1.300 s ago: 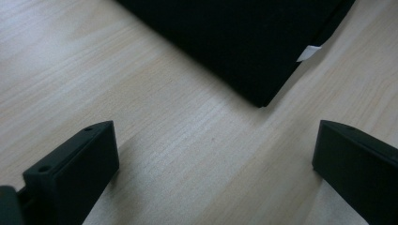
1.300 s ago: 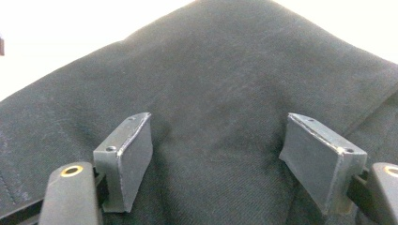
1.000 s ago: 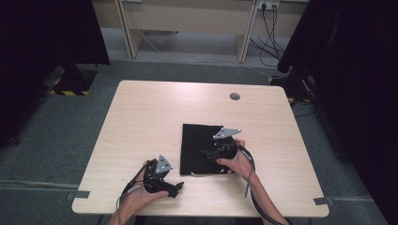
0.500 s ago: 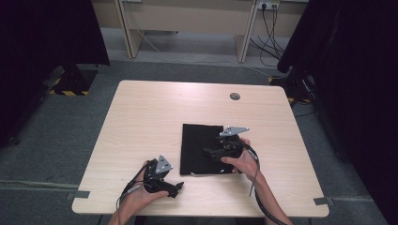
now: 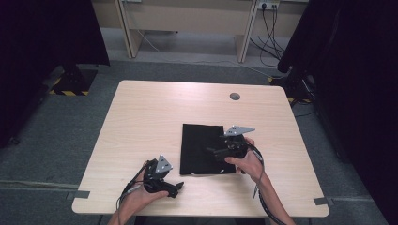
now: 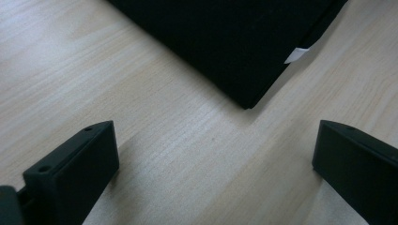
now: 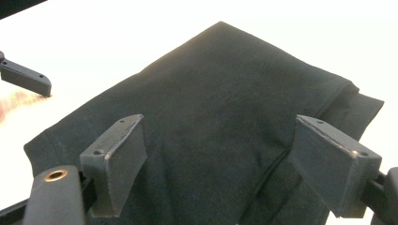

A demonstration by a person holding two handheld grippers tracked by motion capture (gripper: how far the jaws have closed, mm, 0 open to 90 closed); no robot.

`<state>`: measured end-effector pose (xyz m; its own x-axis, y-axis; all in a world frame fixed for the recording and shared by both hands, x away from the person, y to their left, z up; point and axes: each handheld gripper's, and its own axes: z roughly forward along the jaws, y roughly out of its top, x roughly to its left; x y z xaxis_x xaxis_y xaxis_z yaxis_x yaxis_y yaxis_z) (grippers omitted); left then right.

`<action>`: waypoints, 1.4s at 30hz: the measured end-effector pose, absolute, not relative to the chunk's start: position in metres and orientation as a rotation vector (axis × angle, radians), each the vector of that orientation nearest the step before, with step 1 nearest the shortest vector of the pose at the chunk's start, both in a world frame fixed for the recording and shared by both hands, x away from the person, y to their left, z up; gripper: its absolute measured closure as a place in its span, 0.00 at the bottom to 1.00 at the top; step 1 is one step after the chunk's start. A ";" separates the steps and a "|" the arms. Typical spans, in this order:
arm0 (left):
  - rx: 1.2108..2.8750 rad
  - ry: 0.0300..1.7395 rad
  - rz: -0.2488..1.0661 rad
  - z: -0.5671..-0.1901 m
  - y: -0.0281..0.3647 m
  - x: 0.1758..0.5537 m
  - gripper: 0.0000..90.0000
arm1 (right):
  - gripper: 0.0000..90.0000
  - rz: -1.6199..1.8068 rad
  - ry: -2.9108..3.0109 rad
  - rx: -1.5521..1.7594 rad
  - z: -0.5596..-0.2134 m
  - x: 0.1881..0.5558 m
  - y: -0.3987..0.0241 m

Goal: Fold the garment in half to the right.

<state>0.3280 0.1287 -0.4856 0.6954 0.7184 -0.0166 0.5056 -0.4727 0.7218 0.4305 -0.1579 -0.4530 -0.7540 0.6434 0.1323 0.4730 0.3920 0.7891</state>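
the wooden table (image 5: 141, 117) carries a small round grey cap (image 5: 234, 96) near its far edge. a folded black cloth (image 5: 199, 147) lies flat on the table, right of centre and toward the near edge. it forms a rough rectangle; its long axis runs from the near edge to the far edge, close to square with the table sides. in the right gripper view the cloth (image 7: 225, 117) shows stacked folded layers along one side.

a small white tag (image 6: 296, 55) sticks out from the cloth's edge in the left gripper view; no writing can be read on it. no brand or print is visible on the cloth.

the right gripper (image 5: 217, 151) hangs over the right part of the cloth, pointing left across it. its jaws have just been opening and stand wide, above the fabric, with nothing pinched between them.

the left gripper (image 5: 177, 188) sits near the table's near edge, just left of the cloth's near left corner and apart from it. its jaws stand wide over bare wood, holding nothing.
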 end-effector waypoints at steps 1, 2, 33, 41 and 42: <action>2.175 0.931 0.376 -0.486 0.129 0.328 0.00 | 0.20 1.293 2.453 1.000 -0.452 0.430 -0.158; 2.175 0.931 0.376 -0.486 0.129 0.328 0.00 | 0.20 1.293 2.452 0.997 -0.452 0.429 -0.159; 2.175 0.931 0.376 -0.486 0.129 0.328 0.00 | 0.18 1.275 2.422 1.046 -0.449 0.409 -0.188; 2.175 0.931 0.376 -0.486 0.129 0.328 0.00 | 0.18 1.269 2.411 1.054 -0.450 0.403 -0.194; 2.175 0.931 0.376 -0.486 0.129 0.328 0.00 | 0.18 1.269 2.410 1.054 -0.450 0.402 -0.195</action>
